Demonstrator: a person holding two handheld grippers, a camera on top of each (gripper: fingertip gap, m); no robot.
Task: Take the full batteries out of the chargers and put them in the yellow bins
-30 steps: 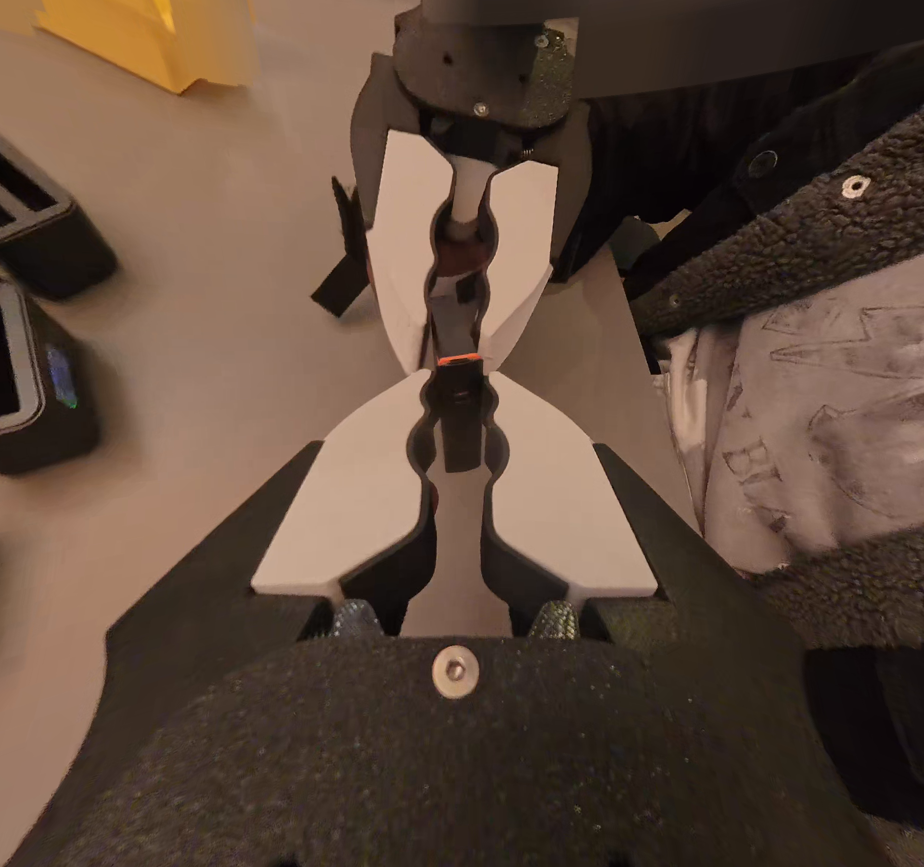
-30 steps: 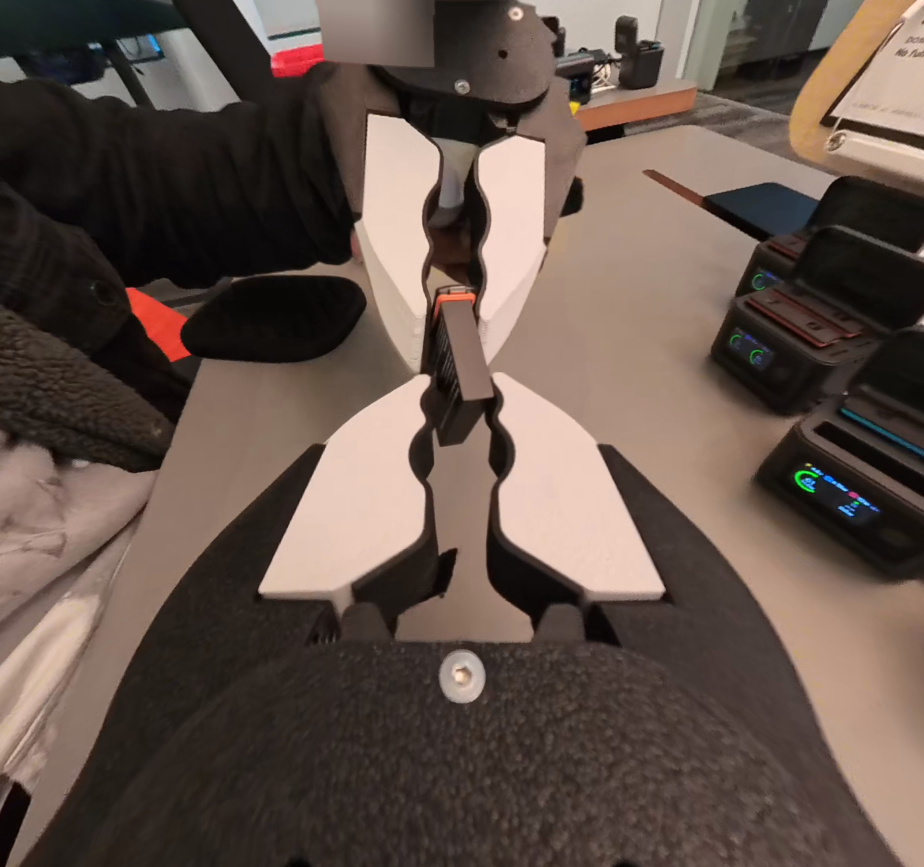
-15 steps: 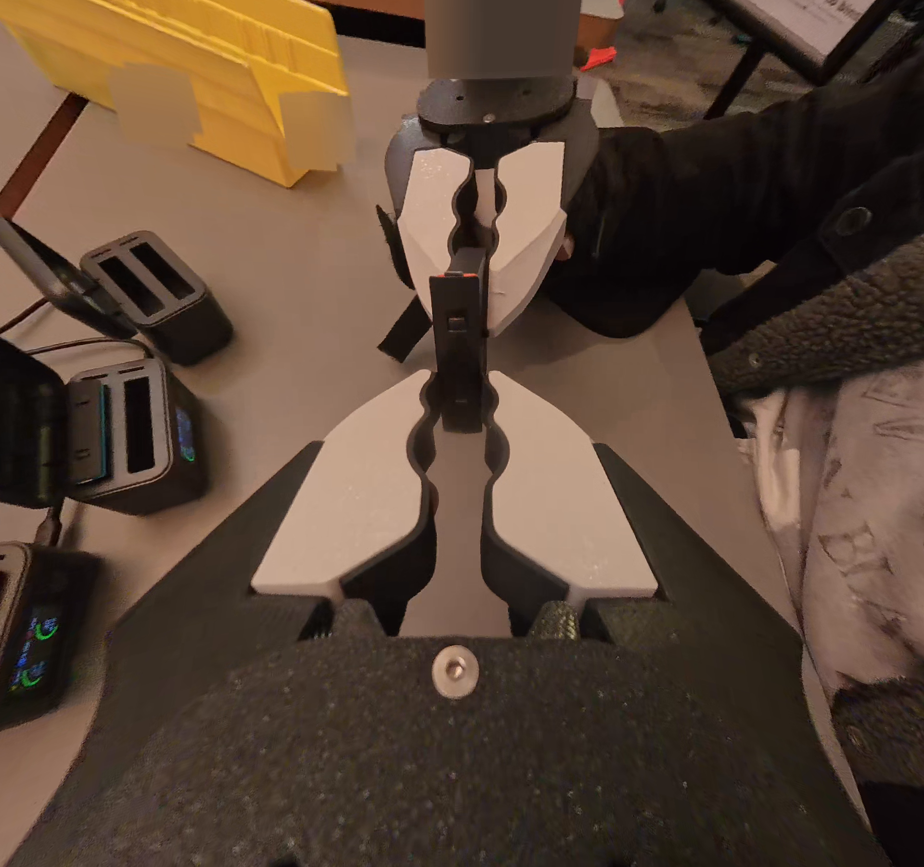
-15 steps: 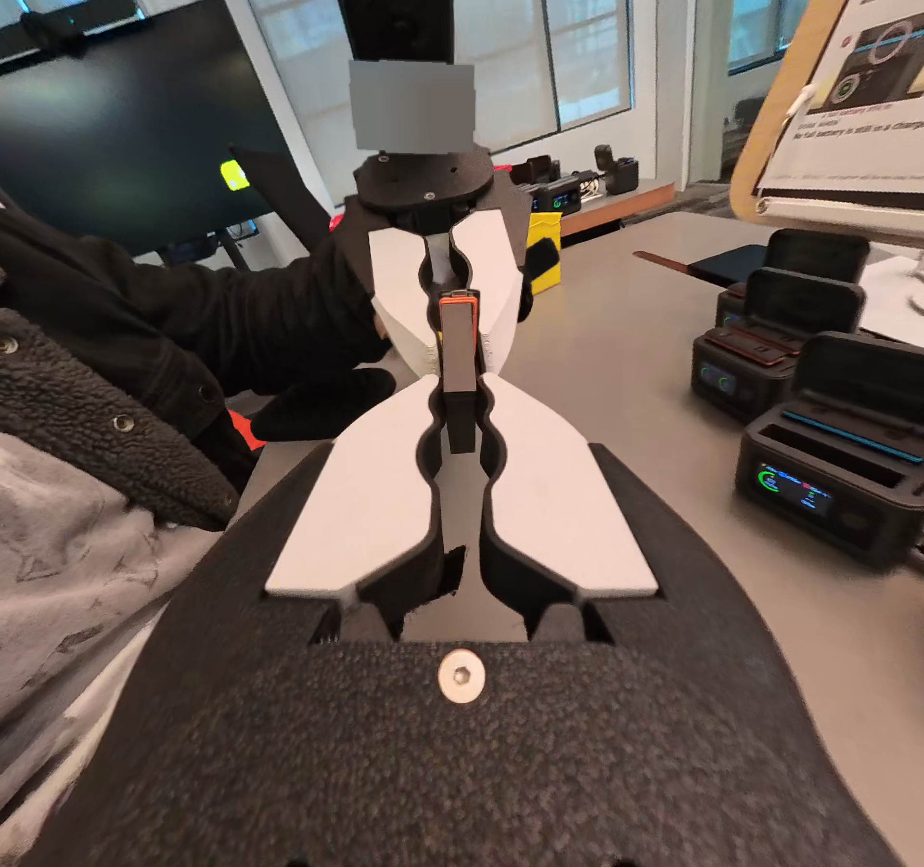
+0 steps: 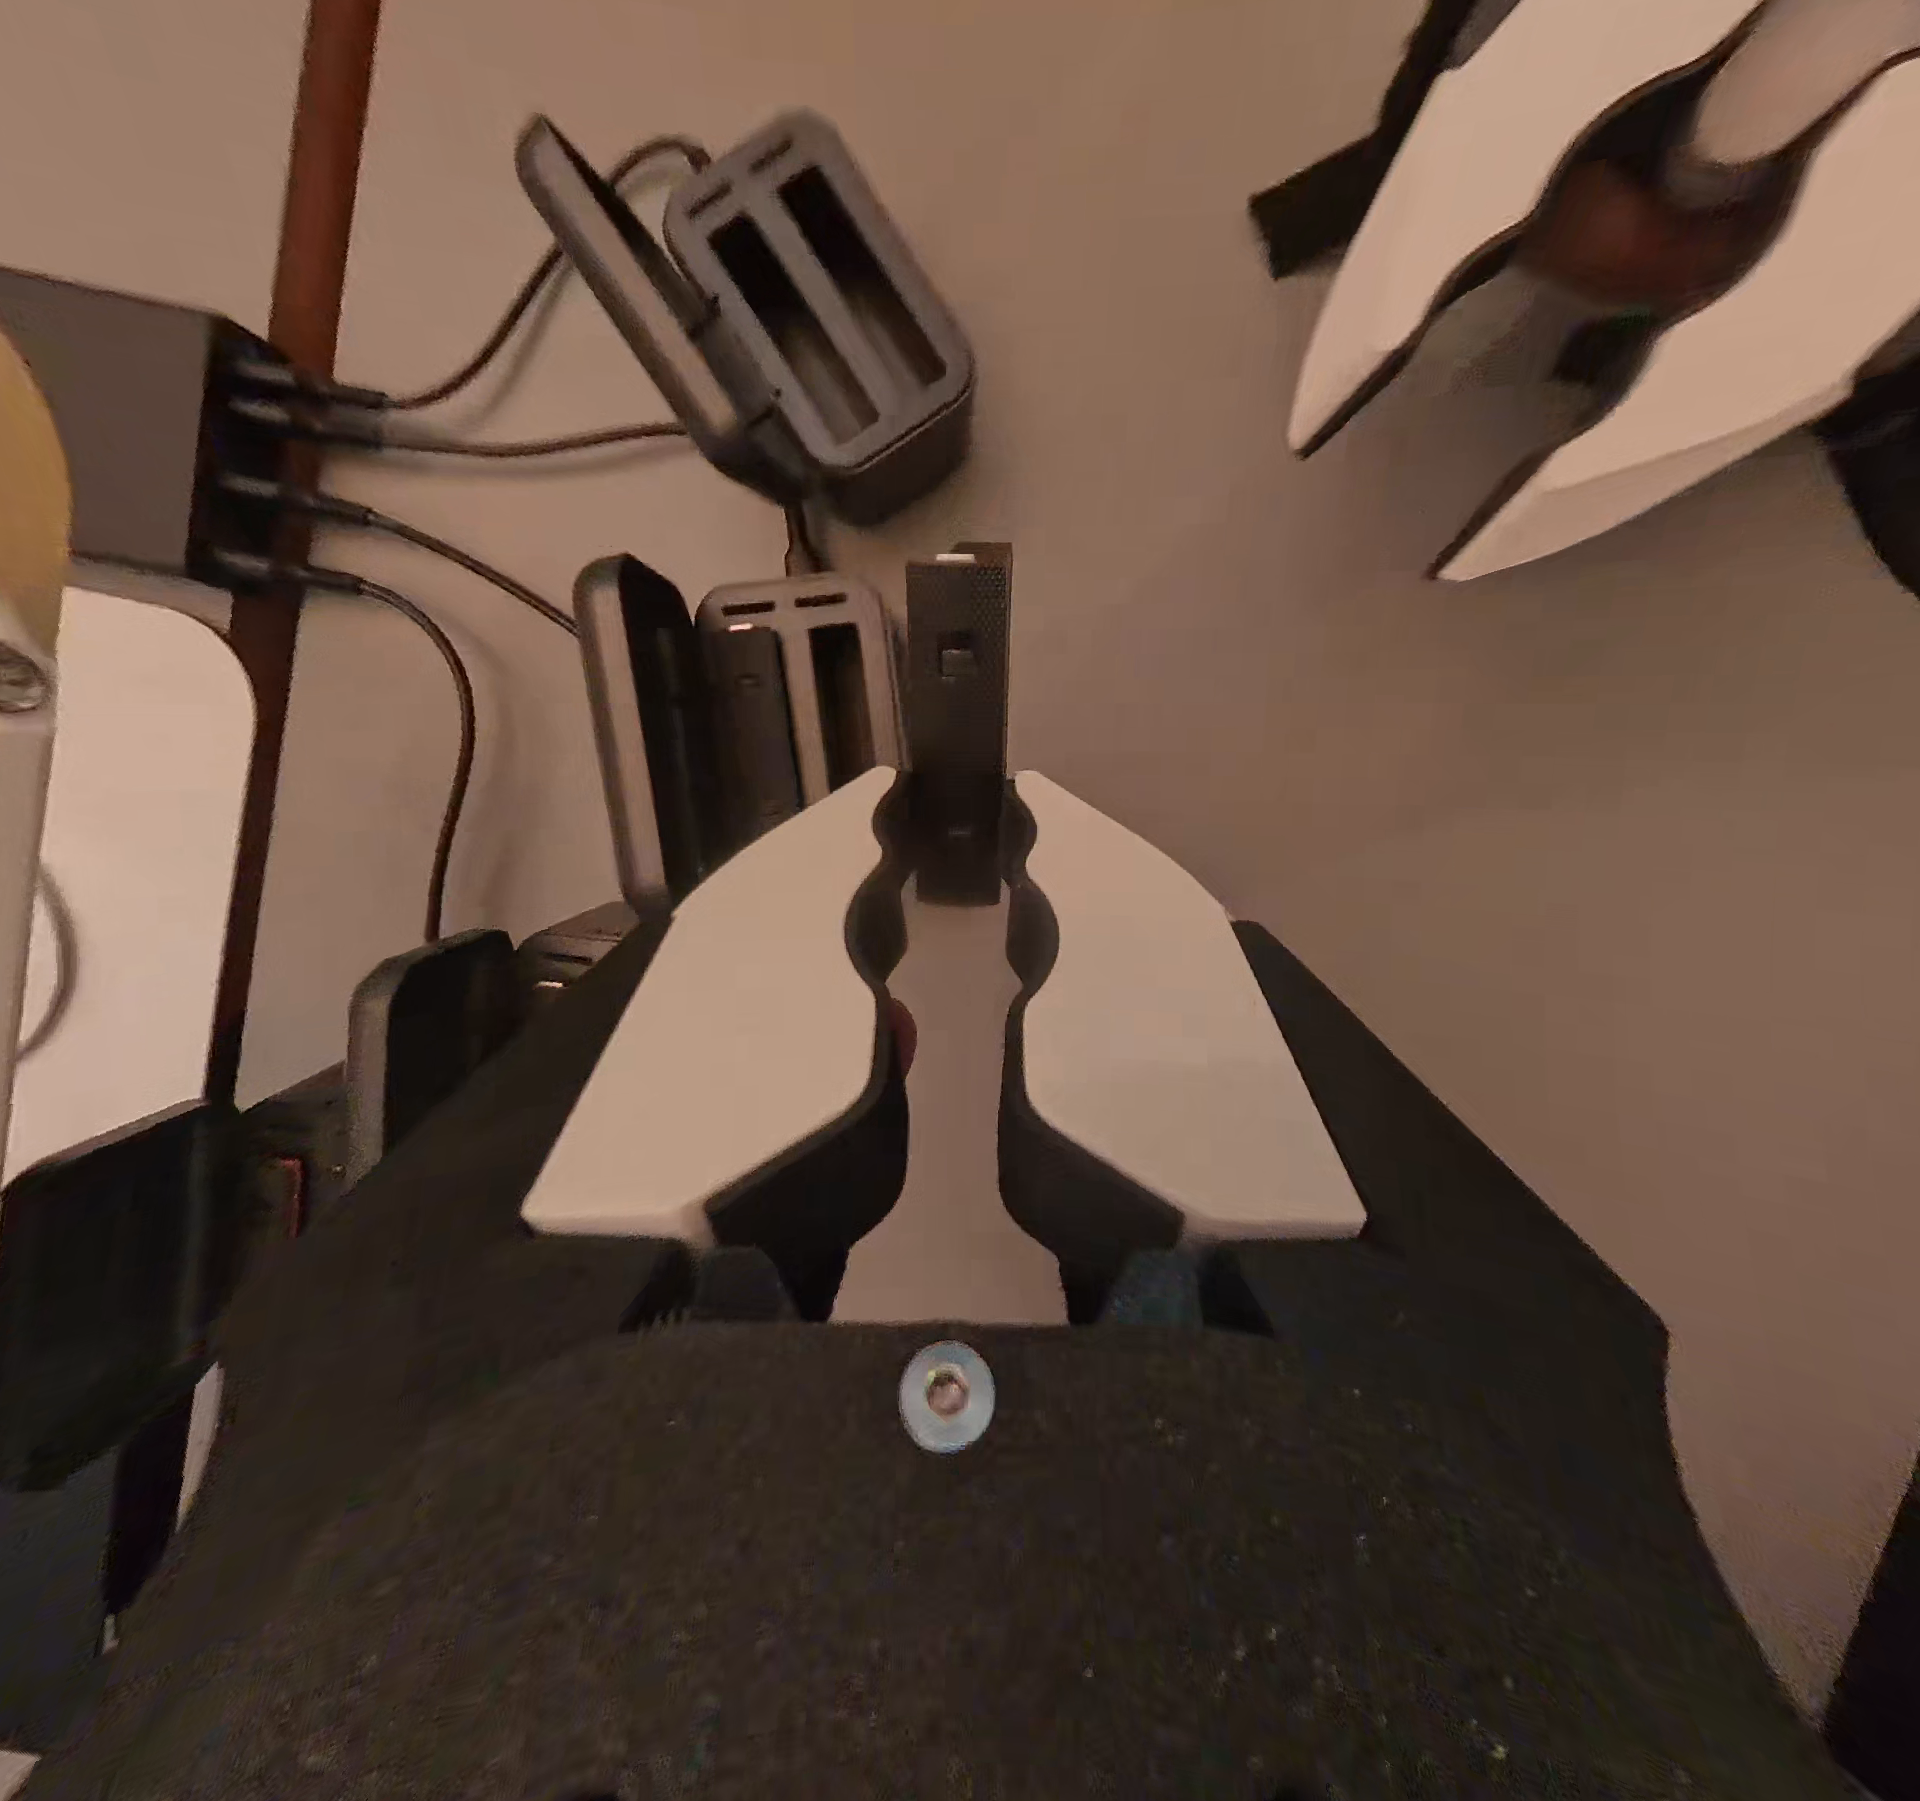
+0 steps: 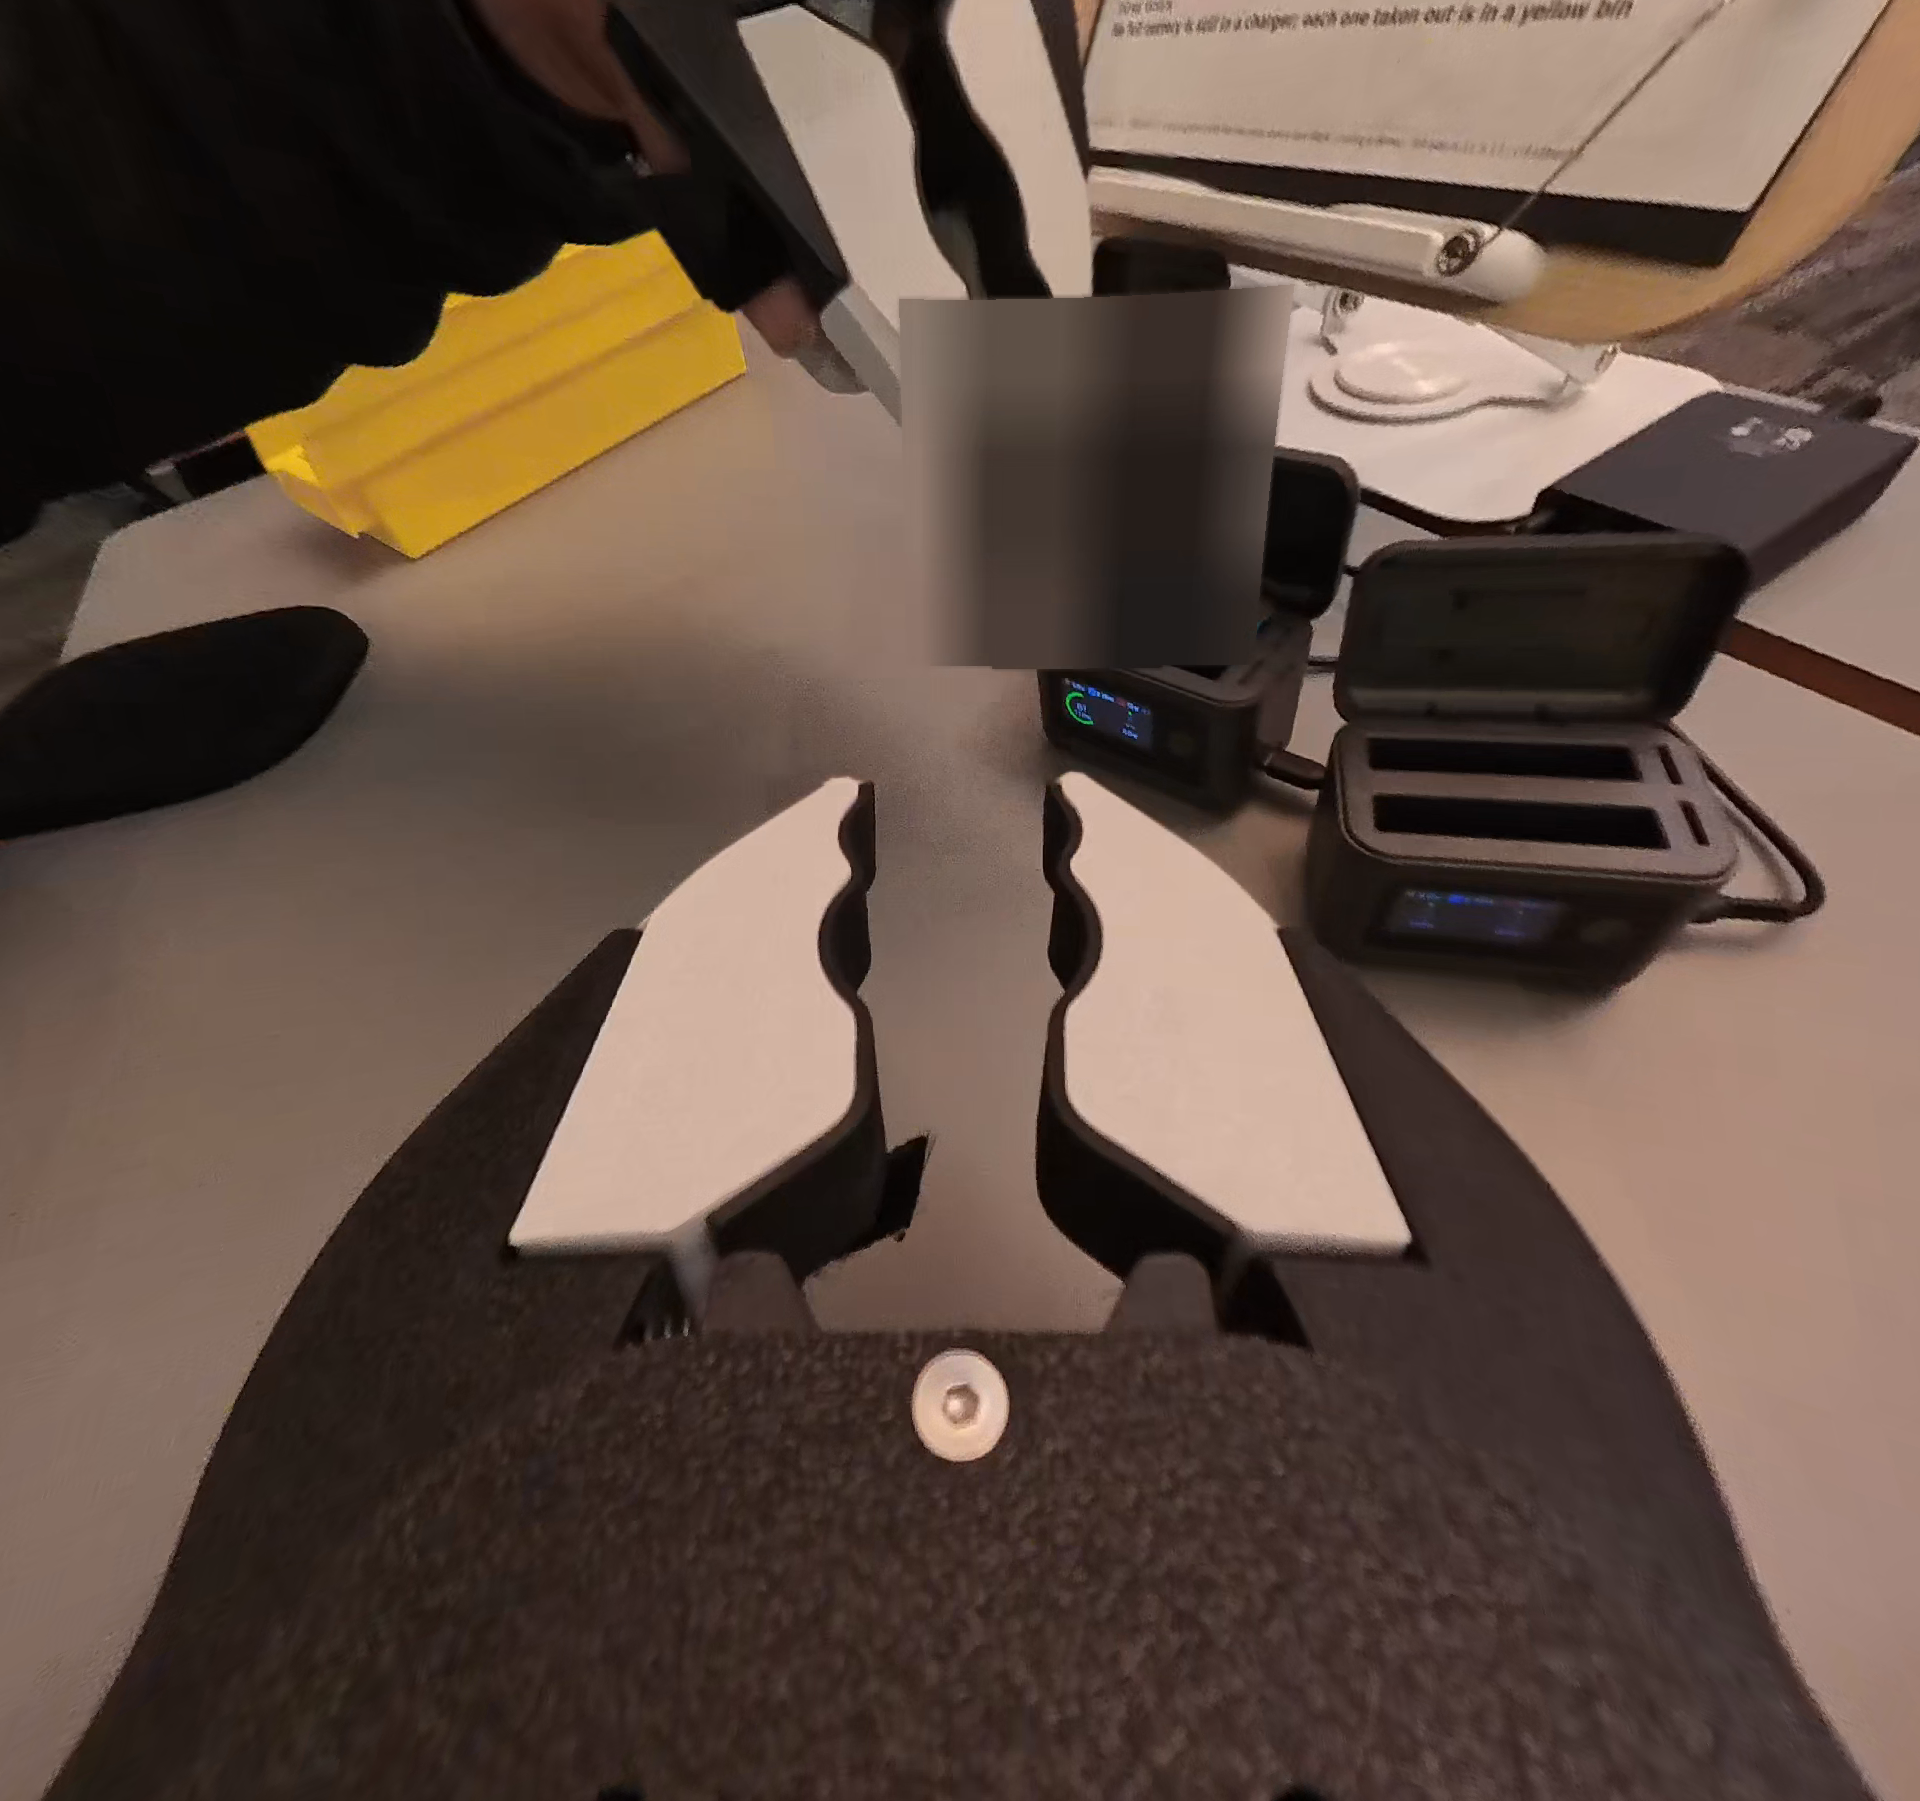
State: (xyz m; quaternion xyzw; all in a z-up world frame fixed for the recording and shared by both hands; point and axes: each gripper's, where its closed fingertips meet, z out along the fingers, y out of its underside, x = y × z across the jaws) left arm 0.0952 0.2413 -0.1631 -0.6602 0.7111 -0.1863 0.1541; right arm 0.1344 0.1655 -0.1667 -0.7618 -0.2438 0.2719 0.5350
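A grey blurred patch covers the middle of the right wrist view. The chargers' near left row in the left wrist view is cut off by the gripper body. The stand-mounted sign carries print, motion-smeared. The left gripper is clamped on a black battery, held above the table just right of an open charger. The right gripper has its jaws apart and empty, near the lit charger. A yellow bin sits far left.

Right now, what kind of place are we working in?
Probably an office battery-charging station: open chargers wired to a power hub on a grey table, a yellow bin, and an instruction board.
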